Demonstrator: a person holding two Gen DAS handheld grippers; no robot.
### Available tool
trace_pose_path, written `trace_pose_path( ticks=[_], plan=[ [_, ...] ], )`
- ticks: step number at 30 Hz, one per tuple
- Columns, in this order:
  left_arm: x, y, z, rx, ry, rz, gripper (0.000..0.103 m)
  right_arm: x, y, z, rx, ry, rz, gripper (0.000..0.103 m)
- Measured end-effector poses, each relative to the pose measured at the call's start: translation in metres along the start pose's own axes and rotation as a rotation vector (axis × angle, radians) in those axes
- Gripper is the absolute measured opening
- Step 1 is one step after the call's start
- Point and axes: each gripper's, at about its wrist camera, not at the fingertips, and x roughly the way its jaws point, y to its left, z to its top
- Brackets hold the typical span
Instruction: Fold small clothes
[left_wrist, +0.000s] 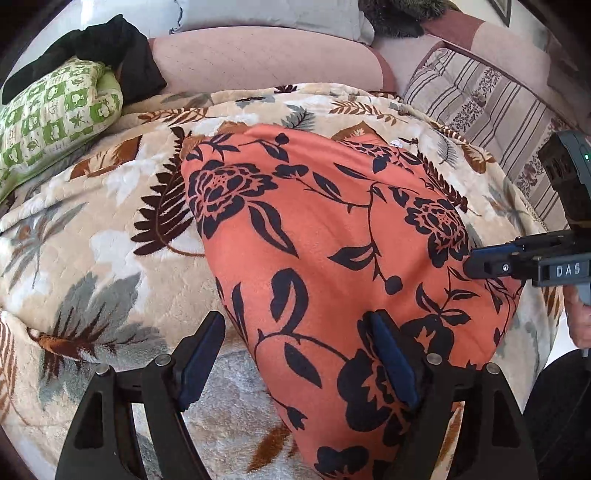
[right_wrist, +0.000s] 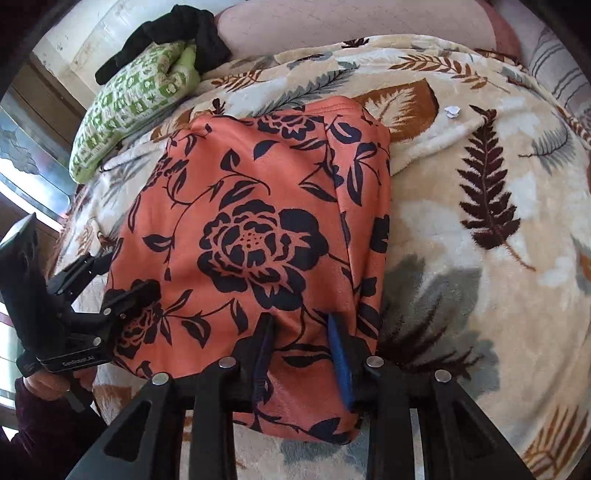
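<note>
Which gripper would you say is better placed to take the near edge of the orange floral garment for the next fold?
Probably the right gripper: its open fingers straddle the orange floral garment near the near right corner. The left gripper is open wider, with only one finger over the cloth and the other over the blanket.

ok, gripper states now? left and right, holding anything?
Left gripper: open, fingers straddling the near edge of the orange floral garment, not clamped.
Right gripper: open over the garment's near edge, nothing held.
</note>
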Motion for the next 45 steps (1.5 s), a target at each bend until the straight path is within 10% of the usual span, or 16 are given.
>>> trace_pose_path(
  ticks=[8,15,19,25,29,45],
  plan=[
    [-0.013,-0.001,-0.012,-0.013,-0.041,-0.015,0.082,-0.010,-0.002,0.067,0.142,-0.128,-0.011,0.032],
    [-0.009,0.014,-0.022,-0.115,-0.034,-0.072,0.092,0.058,-0.005,0.133,0.215,-0.050,-0.186,0.036],
    [-0.006,0.018,-0.026,-0.139,-0.046,-0.093,0.095,0.046,0.026,0.151,0.161,-0.129,-0.040,0.036],
    [-0.004,0.019,-0.025,-0.149,-0.037,-0.086,0.098,0.077,0.091,0.151,0.021,-0.079,0.209,0.036],
    [-0.002,0.017,-0.024,-0.149,-0.029,-0.075,0.101,0.120,0.091,0.144,0.038,-0.031,0.177,0.035],
    [-0.019,-0.004,-0.014,-0.079,-0.022,0.097,0.102,-0.010,0.062,0.075,0.013,-0.146,0.029,0.035]
  ],
)
